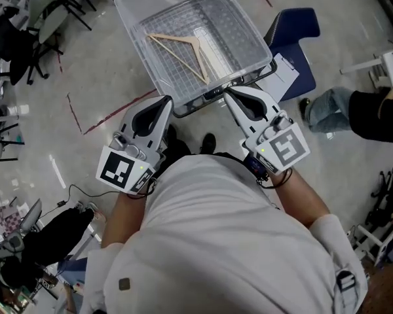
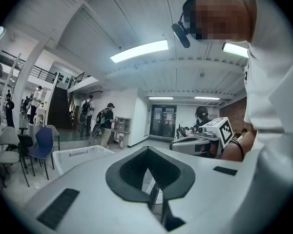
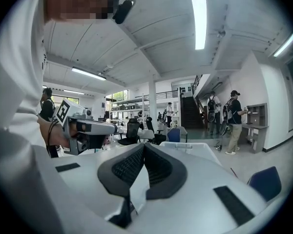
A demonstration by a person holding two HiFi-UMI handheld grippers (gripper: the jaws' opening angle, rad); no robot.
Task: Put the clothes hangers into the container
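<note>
A clear plastic container (image 1: 252,26) stands on the floor ahead of me, and a wooden clothes hanger (image 1: 187,52) lies flat on its bottom. My left gripper (image 1: 167,101) is held just short of the container's near rim, jaws together and empty. Beside it, my right gripper (image 1: 228,93) is at the same rim, also shut with nothing in it. In the left gripper view the left gripper (image 2: 147,148) points level across the room, with the container (image 2: 83,155) low at the left and the right gripper (image 2: 205,140) beside it. The right gripper view shows the right gripper (image 3: 143,145) closed, with the container (image 3: 198,147) beyond it.
A blue chair (image 1: 293,38) stands right of the container, and a seated person's legs (image 1: 327,106) are further right. Office chairs (image 1: 46,12) crowd the top left. A red tape line (image 1: 111,113) crosses the floor at the left. People stand far off by the stairs (image 3: 232,118).
</note>
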